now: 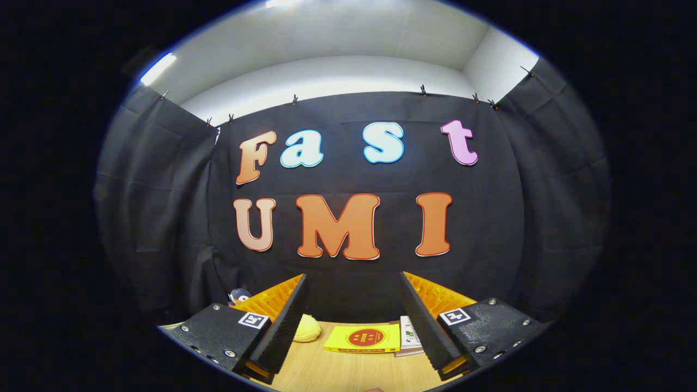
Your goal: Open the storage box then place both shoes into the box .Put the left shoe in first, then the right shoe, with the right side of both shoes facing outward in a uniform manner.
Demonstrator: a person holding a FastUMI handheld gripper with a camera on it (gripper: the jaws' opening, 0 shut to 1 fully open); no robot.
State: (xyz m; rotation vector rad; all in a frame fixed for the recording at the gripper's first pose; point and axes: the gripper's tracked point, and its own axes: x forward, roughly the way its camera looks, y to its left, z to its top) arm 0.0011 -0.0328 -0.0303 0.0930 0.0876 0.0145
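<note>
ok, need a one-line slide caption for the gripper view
Open claw held level above a wooden table, empty, with a yellow book and a yellow round object lying just ahead of its fingers.

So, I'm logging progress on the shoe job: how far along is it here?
Nothing looks done yet. The gripper is open, its fingers apart and holding nothing, raised above the wooden table. Beyond the fingers lie a yellow book, a yellow rounded object and a white booklet. Opening the box and placing the left shoe, then the right, all appears still to do.
</note>
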